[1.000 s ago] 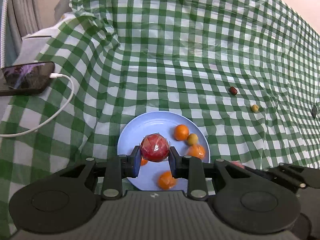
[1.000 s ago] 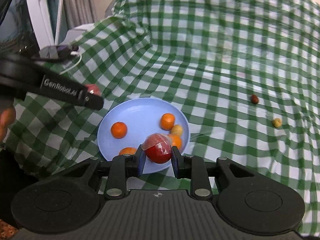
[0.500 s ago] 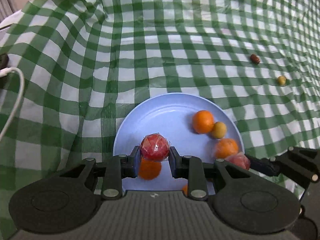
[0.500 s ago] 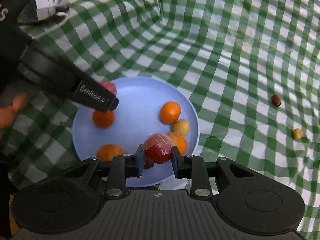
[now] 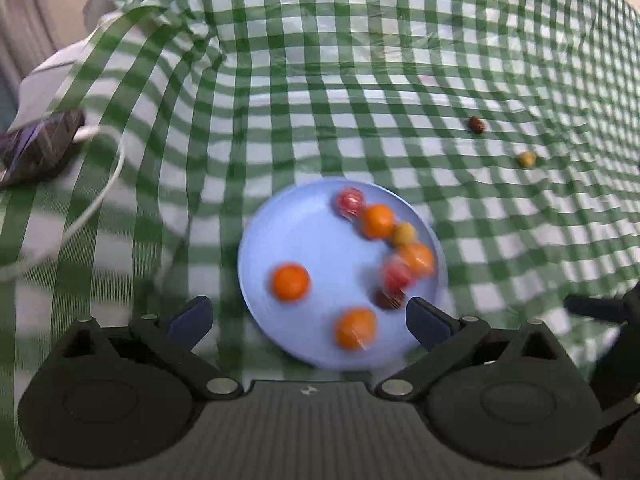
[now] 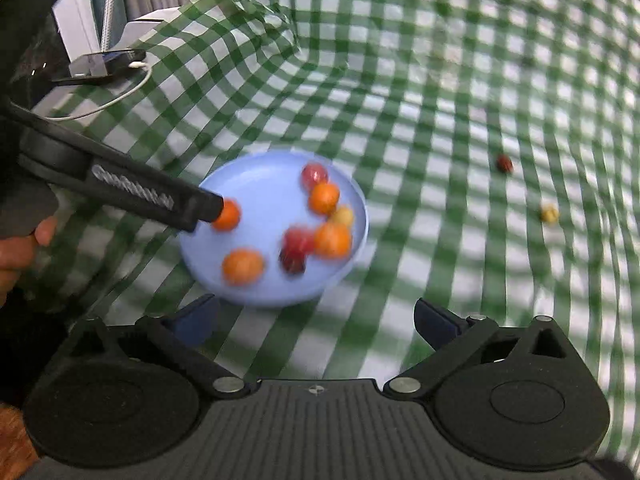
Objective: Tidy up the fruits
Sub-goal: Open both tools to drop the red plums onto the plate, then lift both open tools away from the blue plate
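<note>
- Left wrist view: the left gripper has just sprung its jaws wide, and nothing sits between them. The blue plate lies just ahead on the green checked cloth, holding 2 red wrapped fruits, one near the far rim and one at the right side, among 4 orange fruits, a yellowish one and a darker one. The fruit is blurred, so I judge some may be rolling; the one by the far rim could slip over the edge onto the cloth.
- Left wrist view: a brown fruit and a yellow fruit lie well apart from the plate on the cloth. The cloth is rumpled, so a clumsy grab could send either rolling.
- Right wrist view: the right gripper has also just spread its jaws, empty, hanging near the plate's rim. The left gripper's finger reaches over the plate's left edge beside an orange fruit; a careless withdrawal could knock that fruit or tip the plate.
- Right wrist view: a phone with a white cable sits at the cloth's edge; a wide swing could snag it.
</note>
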Available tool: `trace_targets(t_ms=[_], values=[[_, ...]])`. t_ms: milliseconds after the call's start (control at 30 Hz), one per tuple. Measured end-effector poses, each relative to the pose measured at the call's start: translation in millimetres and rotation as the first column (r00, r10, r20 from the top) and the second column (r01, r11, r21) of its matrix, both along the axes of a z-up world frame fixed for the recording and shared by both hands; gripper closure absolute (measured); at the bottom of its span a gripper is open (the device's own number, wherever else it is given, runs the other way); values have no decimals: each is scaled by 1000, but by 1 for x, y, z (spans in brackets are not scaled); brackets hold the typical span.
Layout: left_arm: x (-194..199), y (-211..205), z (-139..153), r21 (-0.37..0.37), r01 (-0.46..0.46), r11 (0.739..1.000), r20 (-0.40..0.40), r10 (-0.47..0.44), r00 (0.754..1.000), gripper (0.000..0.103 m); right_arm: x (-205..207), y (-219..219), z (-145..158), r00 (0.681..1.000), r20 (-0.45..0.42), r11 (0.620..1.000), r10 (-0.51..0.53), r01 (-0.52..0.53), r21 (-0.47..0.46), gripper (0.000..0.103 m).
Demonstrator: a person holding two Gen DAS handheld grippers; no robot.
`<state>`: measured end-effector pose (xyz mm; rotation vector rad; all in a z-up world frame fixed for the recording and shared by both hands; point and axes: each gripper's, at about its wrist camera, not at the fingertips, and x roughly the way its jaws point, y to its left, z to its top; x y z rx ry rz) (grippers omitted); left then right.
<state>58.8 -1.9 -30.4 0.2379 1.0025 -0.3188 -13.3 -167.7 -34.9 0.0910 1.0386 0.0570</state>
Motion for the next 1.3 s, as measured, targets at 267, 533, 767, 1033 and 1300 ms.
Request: trace_targets(t_ms=[267,533,767,1033,1300], values=[[-56,-5,46,-71,18,997,44,-15,999,0,-49,-10,49,986,142,995,-86,92,-36,1],[-86,-11,79,-95,31,995,142,-18,990,0,-89,-24,72,964,218,987,-150,160,-32,1],[-125,20,91,-92,-35,995,188,52,981,0,-98,-18,76,960,241,990,-140,142,8,1],[-128,35,90,-101,-71,992,178,89,980,0,-100,-7,78,965,233,993,-119,119,14,1],[-124,11,87,-99,17,995,191,2,982,0,-102,-18,77,955,243,984,-171,176,1,1]])
